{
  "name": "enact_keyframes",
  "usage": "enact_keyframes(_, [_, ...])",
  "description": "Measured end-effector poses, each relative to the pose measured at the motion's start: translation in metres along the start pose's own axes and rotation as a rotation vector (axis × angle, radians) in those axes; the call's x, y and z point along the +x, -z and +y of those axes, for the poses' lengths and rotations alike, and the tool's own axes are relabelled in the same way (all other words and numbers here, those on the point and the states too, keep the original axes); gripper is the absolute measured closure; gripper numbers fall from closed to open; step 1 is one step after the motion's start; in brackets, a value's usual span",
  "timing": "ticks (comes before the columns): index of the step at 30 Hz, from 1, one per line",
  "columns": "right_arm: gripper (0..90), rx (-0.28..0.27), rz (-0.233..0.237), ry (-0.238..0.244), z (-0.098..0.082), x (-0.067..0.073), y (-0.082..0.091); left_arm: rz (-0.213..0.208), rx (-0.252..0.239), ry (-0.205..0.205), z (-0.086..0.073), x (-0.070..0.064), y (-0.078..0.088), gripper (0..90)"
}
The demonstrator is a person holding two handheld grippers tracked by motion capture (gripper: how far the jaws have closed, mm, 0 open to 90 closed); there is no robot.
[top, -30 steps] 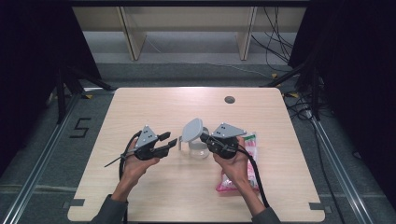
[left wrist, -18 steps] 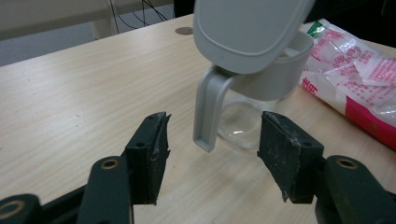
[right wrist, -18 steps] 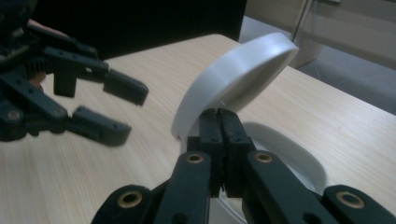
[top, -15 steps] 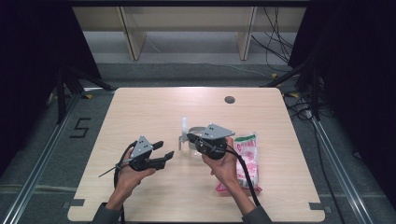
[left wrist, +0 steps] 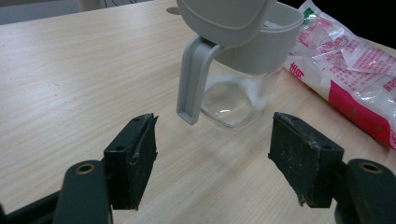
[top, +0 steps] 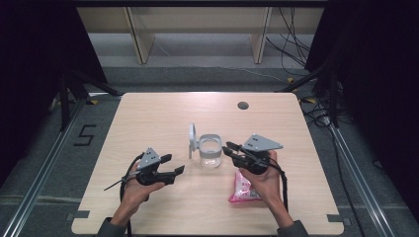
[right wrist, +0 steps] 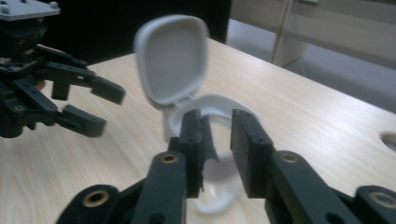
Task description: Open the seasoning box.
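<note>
A clear jar (top: pixel 210 157) with a grey collar stands mid-table, its hinged grey lid (top: pixel 192 138) flipped up on the left side. My left gripper (top: pixel 174 165) rests left of the jar. Its jaws have just been opening and stand wide with nothing between them, aimed at the jar (left wrist: pixel 238 93) and lid (left wrist: pixel 219 18). My right gripper (top: pixel 231 150) hovers just right of the jar. Its jaws have just been opening too. They are a little apart and empty, pointing at the lid (right wrist: pixel 172 60) and the jar's rim (right wrist: pixel 212 105).
A pink and white packet (top: pixel 243 186) lies on the table (top: pixel 148 118) under my right hand, also right of the jar as the packet (left wrist: pixel 348 70). A dark round hole (top: pixel 242 105) sits near the far edge. The left gripper (right wrist: pixel 88 109) appears across from the right one.
The lid has gone from tilted to standing upright. My right gripper let go of it and drew back to the right. The left gripper's jaws have spread wider.
</note>
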State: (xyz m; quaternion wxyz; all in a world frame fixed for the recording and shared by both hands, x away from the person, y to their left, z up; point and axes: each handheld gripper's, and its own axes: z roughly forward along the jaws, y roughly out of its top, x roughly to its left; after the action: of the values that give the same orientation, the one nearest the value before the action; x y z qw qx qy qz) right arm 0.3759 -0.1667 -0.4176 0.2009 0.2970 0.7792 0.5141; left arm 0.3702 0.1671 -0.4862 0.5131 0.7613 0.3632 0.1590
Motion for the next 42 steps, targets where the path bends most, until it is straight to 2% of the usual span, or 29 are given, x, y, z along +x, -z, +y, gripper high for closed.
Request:
enact_keyframes(1, [71.4, 0.000, -0.024, -0.015, -0.004, -0.003, 0.006, -0.001, -0.001, 0.002, 0.000, 0.000, -0.001, 30.5])
enact_keyframes(2, [70.1, -0.007, -0.039, -0.001, -0.007, -0.009, 0.010, 0.002, 0.005, 0.005, -0.001, 0.000, -0.001, 30.2])
enact_keyframes(4, [67.1, -0.007, -0.070, -0.037, -0.013, -0.016, 0.019, 0.003, 0.009, 0.004, -0.001, -0.001, -0.001, 29.2])
enact_keyframes(10, [58.6, -0.003, -0.115, -0.089, -0.029, -0.036, 0.038, 0.000, 0.007, 0.008, -0.001, -0.002, -0.001, 27.3])
enact_keyframes(11, [57.5, -0.004, -0.131, -0.123, -0.032, -0.037, 0.042, -0.006, 0.002, 0.014, -0.001, -0.002, -0.001, 27.1])
enact_keyframes(13, [54.6, -0.015, -0.143, -0.116, -0.037, -0.044, 0.049, -0.006, 0.000, 0.012, -0.001, -0.003, -0.001, 26.5])
enact_keyframes(14, [53.1, -0.014, -0.154, -0.148, -0.040, -0.044, 0.053, -0.011, -0.004, 0.014, -0.001, -0.003, -0.002, 26.4])
enact_keyframes(15, [51.7, -0.012, -0.174, -0.120, -0.043, -0.050, 0.057, -0.012, 0.003, 0.006, -0.001, -0.003, -0.001, 26.1])
enact_keyframes(16, [50.8, -0.010, -0.180, -0.165, -0.046, -0.050, 0.060, -0.013, 0.003, 0.006, -0.001, -0.004, -0.001, 26.0])
enact_keyframes(18, [47.4, 0.009, -0.193, -0.225, -0.051, -0.052, 0.066, -0.013, 0.005, 0.006, -0.001, -0.004, -0.002, 26.0])
enact_keyframes(21, [44.3, 0.027, -0.210, -0.249, -0.061, -0.059, 0.068, -0.013, 0.005, 0.008, -0.001, -0.005, -0.003, 25.7])
enact_keyframes(22, [43.5, 0.041, -0.216, -0.235, -0.064, -0.063, 0.069, -0.015, 0.010, 0.002, -0.001, -0.006, -0.003, 25.7])
enact_keyframes(23, [43.6, 0.049, -0.226, -0.270, -0.066, -0.061, 0.069, -0.015, 0.007, 0.006, -0.001, -0.007, -0.003, 25.7])
enact_keyframes(24, [43.9, 0.044, -0.223, -0.254, -0.069, -0.065, 0.068, -0.019, 0.010, 0.002, -0.001, -0.007, -0.003, 25.7])
enact_keyframes(25, [44.0, 0.046, -0.241, -0.268, -0.071, -0.065, 0.068, -0.023, 0.003, 0.009, 0.000, -0.008, -0.003, 25.8])
enact_keyframes(27, [43.2, 0.069, -0.243, -0.264, -0.073, -0.068, 0.067, -0.023, 0.009, 0.001, 0.000, -0.007, -0.003, 25.8])
enact_keyframes(28, [43.3, 0.068, -0.229, -0.270, -0.073, -0.069, 0.068, -0.028, 0.004, -0.011, 0.000, -0.007, -0.003, 25.8])
enact_keyframes(29, [43.6, 0.077, -0.243, -0.293, -0.074, -0.066, 0.068, -0.027, 0.012, -0.024, 0.000, -0.005, -0.002, 25.8])
enact_keyframes(30, [43.4, 0.081, -0.239, -0.261, -0.075, -0.070, 0.068, -0.028, 0.010, -0.023, 0.000, -0.006, -0.003, 25.7])
enact_keyframes(32, [43.0, 0.079, -0.236, -0.307, -0.077, -0.067, 0.065, -0.031, 0.003, -0.006, 0.000, -0.007, -0.003, 25.8])
enact_keyframes(33, [42.9, 0.102, -0.235, -0.315, -0.078, -0.067, 0.065, -0.042, 0.005, -0.010, 0.001, -0.006, -0.003, 25.8])
enact_keyframes(34, [43.1, 0.096, -0.234, -0.304, -0.080, -0.068, 0.062, -0.039, 0.009, 0.011, 0.001, -0.008, -0.003, 25.8])
enact_keyframes(36, [43.1, 0.103, -0.234, -0.285, -0.083, -0.071, 0.062, -0.039, 0.010, 0.009, 0.001, -0.009, -0.002, 25.7])
enact_keyframes(37, [42.9, 0.119, -0.221, -0.345, -0.082, -0.068, 0.063, -0.036, 0.013, 0.002, 0.002, -0.009, -0.002, 25.7])
enact_keyframes(38, [42.8, 0.113, -0.215, -0.317, -0.083, -0.071, 0.062, -0.041, 0.011, -0.009, 0.002, -0.009, -0.002, 25.7])
enact_keyframes(39, [42.6, 0.113, -0.228, -0.313, -0.084, -0.071, 0.061, -0.044, 0.011, -0.022, 0.003, -0.008, -0.002, 25.7])
enact_keyframes(40, [42.4, 0.103, -0.230, -0.314, -0.085, -0.072, 0.059, -0.043, 0.011, -0.008, 0.002, -0.008, -0.002, 25.7])
enact_keyframes(41, [42.2, 0.109, -0.213, -0.348, -0.085, -0.070, 0.059, -0.043, 0.012, 0.005, 0.002, -0.009, -0.002, 25.8])
enact_keyframes(42, [42.0, 0.122, -0.209, -0.359, -0.086, -0.070, 0.059, -0.044, 0.011, 0.009, 0.002, -0.008, -0.003, 25.7])
